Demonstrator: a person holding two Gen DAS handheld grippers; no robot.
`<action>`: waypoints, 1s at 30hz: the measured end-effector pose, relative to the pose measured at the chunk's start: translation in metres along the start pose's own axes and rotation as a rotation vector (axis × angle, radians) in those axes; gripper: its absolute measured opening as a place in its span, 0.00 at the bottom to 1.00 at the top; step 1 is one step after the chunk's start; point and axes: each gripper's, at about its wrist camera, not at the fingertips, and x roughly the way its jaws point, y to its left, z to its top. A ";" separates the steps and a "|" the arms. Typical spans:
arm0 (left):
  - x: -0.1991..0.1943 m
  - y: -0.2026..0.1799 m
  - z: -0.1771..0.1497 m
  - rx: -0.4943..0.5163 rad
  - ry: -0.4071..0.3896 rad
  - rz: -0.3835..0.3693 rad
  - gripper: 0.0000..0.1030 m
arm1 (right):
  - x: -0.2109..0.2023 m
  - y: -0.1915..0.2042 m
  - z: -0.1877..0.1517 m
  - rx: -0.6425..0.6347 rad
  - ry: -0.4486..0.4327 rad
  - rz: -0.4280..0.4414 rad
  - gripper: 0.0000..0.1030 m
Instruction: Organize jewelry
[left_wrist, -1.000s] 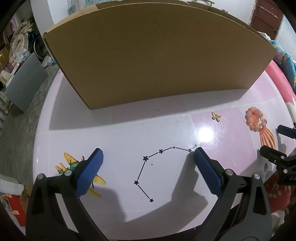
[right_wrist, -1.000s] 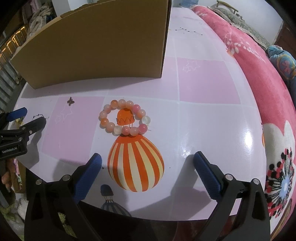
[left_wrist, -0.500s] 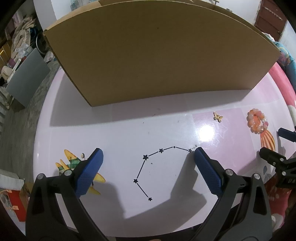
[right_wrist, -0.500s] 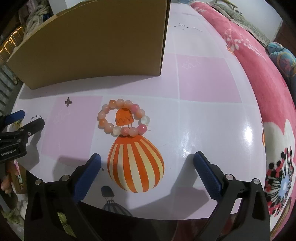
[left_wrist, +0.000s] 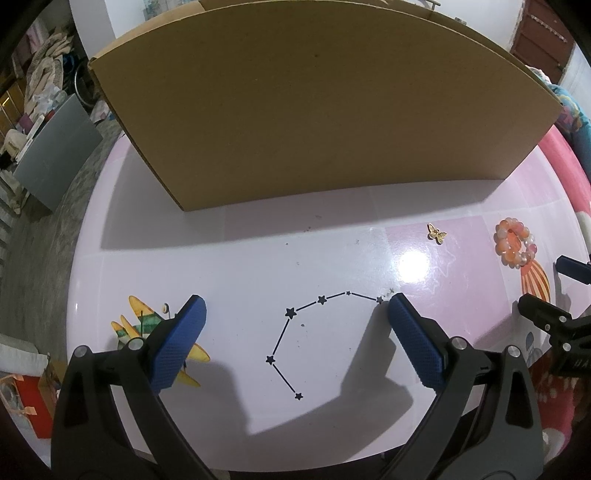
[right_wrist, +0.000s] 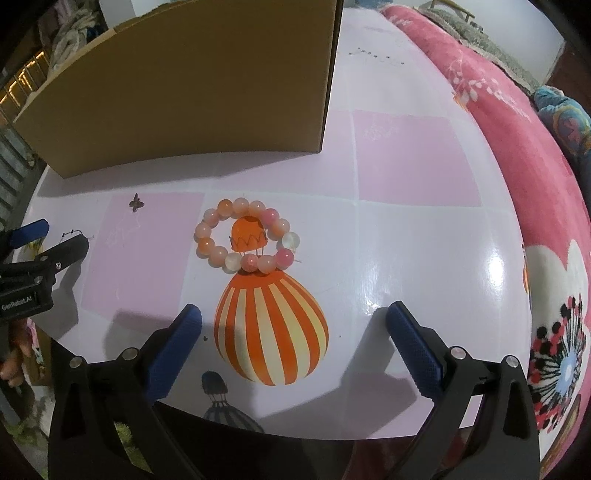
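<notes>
A pink and orange bead bracelet (right_wrist: 246, 236) lies on the table ahead of my right gripper (right_wrist: 293, 317), which is open and empty. The bracelet also shows at the right in the left wrist view (left_wrist: 515, 242). A small gold butterfly charm (left_wrist: 436, 233) lies left of it, and shows dark in the right wrist view (right_wrist: 136, 202). A large cardboard box (left_wrist: 314, 110) stands behind them. My left gripper (left_wrist: 293, 308) is open and empty above the table's star print.
The white and pink table (left_wrist: 229, 258) carries printed pictures: a balloon (right_wrist: 271, 328), a plane (left_wrist: 147, 328). A pink floral blanket (right_wrist: 517, 155) lies along the table's right side. Room clutter lies beyond the table's left edge (left_wrist: 44, 122).
Both grippers have drawn back slightly toward the table's near edge; the box and jewelry sit a little lower in the views. Both stay open.
</notes>
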 end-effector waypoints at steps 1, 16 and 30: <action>0.000 0.001 0.001 0.001 0.000 0.000 0.93 | 0.000 0.000 0.001 -0.003 0.002 0.002 0.94; -0.001 0.001 -0.005 0.028 -0.034 -0.009 0.93 | -0.026 -0.008 -0.009 0.057 -0.151 0.181 0.94; -0.001 0.001 -0.004 0.027 -0.042 -0.009 0.93 | -0.030 0.034 0.012 -0.118 -0.221 0.269 0.47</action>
